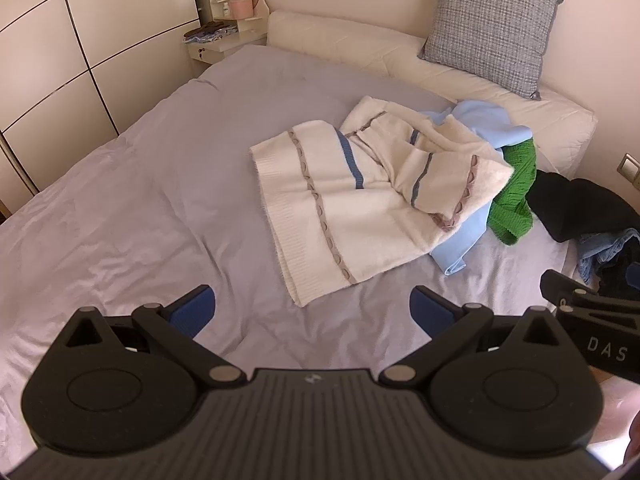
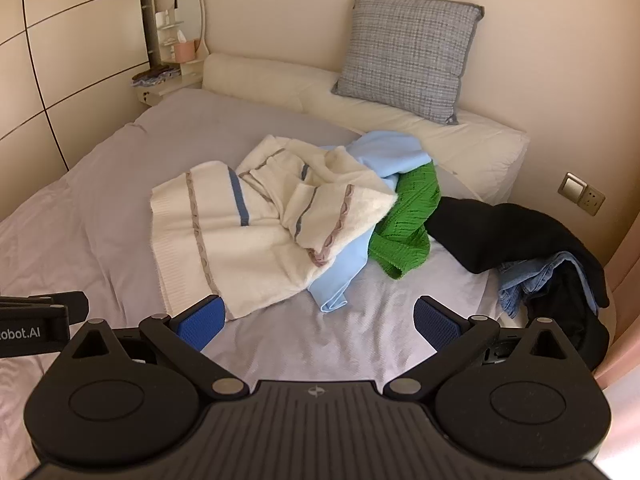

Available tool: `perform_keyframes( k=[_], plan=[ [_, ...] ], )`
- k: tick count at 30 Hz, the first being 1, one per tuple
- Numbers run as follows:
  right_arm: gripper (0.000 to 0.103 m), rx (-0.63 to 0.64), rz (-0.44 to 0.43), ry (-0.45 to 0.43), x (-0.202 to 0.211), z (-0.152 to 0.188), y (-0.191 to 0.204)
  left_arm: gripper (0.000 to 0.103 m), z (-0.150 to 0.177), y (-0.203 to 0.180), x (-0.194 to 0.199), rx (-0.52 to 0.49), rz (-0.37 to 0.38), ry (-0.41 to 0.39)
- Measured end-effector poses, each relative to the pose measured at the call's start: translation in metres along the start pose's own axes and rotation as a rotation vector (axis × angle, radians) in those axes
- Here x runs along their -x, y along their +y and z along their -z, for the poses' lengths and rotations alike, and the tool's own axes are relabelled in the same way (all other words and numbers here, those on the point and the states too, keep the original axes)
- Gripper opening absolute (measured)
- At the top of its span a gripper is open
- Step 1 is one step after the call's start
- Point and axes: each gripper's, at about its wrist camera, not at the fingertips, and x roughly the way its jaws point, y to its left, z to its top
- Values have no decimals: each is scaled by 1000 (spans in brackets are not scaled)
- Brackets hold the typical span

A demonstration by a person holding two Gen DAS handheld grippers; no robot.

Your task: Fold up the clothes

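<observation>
A cream sweater (image 1: 332, 208) (image 2: 240, 236) with blue and taupe stripes lies crumpled on the grey bed (image 1: 140, 200) (image 2: 100, 208). Under it is a light blue garment (image 1: 480, 124) (image 2: 384, 156); a green knit (image 1: 516, 200) (image 2: 408, 232), a black garment (image 1: 580, 204) (image 2: 512, 236) and jeans (image 1: 604, 248) (image 2: 532, 280) lie to its right. My left gripper (image 1: 312, 312) hovers open above the sheet, just short of the sweater's hem. My right gripper (image 2: 318, 324) is open too, its left pad (image 2: 200, 326) close to the sweater's lower corner. Nothing sits between either pair of fingers.
A grey checked cushion (image 1: 492, 28) (image 2: 408, 52) leans on the white headboard bolster (image 1: 360, 44) (image 2: 280, 76). A nightstand with a mirror and small items (image 1: 228, 20) (image 2: 172, 64) stands at the far left corner. Wardrobe panels (image 1: 48, 60) line the left. A wall socket (image 2: 582, 194) is at right.
</observation>
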Motion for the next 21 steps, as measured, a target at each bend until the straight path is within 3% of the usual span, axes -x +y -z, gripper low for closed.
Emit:
perform_keyframes(
  k=[21],
  plan=[
    [103,-1,24,2,-3,-5,7,102,-1,8,-10,2,8,6]
  ],
)
